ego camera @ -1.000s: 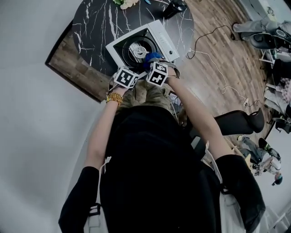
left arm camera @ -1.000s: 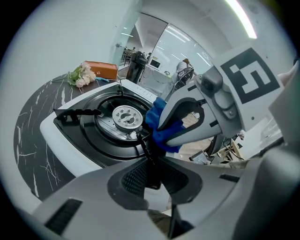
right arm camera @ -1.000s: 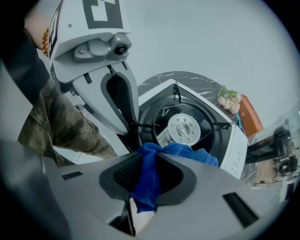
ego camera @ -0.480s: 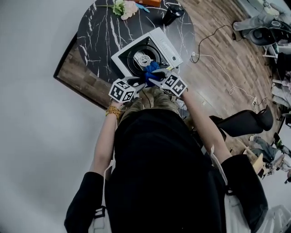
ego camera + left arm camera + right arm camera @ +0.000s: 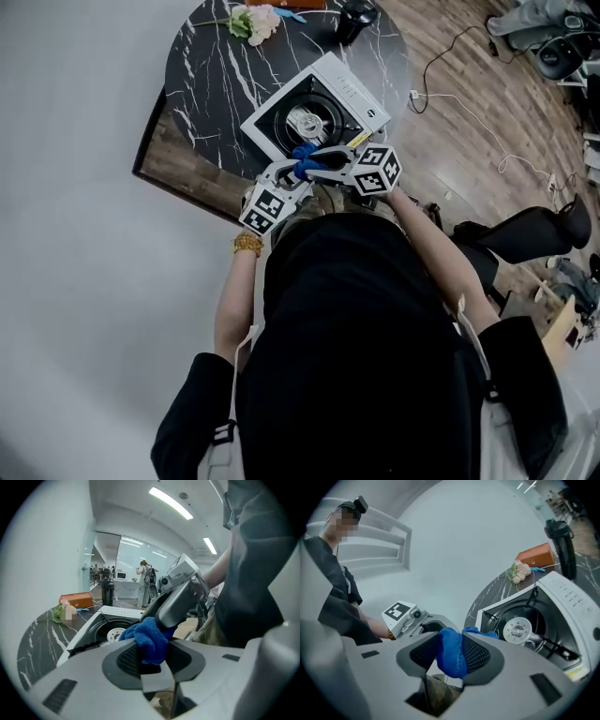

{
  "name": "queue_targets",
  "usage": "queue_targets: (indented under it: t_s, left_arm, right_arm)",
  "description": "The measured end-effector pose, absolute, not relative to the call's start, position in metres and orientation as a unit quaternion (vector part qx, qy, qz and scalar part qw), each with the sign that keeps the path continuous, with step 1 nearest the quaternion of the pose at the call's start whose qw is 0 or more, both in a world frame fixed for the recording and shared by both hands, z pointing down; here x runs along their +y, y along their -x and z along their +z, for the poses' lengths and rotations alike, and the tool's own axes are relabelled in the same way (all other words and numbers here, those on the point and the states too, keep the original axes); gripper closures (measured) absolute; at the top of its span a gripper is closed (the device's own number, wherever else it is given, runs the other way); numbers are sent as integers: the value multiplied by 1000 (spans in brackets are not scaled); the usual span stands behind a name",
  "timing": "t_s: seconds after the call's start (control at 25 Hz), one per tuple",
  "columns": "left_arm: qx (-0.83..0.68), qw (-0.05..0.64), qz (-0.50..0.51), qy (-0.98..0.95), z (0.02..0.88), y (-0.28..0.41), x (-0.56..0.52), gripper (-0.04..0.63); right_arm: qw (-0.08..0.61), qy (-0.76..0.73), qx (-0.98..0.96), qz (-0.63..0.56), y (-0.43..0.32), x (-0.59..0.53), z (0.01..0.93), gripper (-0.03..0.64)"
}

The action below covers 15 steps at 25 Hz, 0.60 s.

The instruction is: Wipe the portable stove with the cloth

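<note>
left fingers [image 5: 126,662] + right fingers [image 5: 476,654] clamp cloth [image 5: 451,658], just easing wider | stove [image 5: 356,94] at 12 o'clock | keep one grip tight

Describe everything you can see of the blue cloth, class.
The blue cloth is a small, fuzzy, terry-like rag bunched into a wad. It is held up by the near edge of the portable stove, pinched between the pads of both the left gripper and the right gripper, whose jaws have just been opening. Nothing else appears to touch it.
</note>
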<state>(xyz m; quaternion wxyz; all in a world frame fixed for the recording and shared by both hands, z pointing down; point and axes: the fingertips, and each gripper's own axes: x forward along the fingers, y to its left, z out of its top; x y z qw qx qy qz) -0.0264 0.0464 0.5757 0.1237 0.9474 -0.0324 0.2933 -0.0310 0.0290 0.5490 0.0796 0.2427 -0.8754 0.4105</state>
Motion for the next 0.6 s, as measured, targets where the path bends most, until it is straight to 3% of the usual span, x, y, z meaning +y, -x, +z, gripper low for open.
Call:
queue_targets:
  t_s: [0.16, 0.28, 0.44, 0.6]
  left_arm:
    - [-132, 107, 376, -911, 602, 58, -18, 480]
    - [-166, 54, 465, -868, 622, 76, -65, 480]
    - [-147, 37, 519, -841, 644, 71, -91, 480]
    - [-145, 47, 537, -830, 647, 64, -91, 489]
  right_arm:
    - [134, -352, -858, 348, -18, 7, 562, 483]
    - [232, -408, -829, 303, -65, 14, 593, 483]
    - [371, -357, -824, 237, -77, 42, 635, 480]
    - [454, -289, -824, 175, -67, 64, 662, 418]
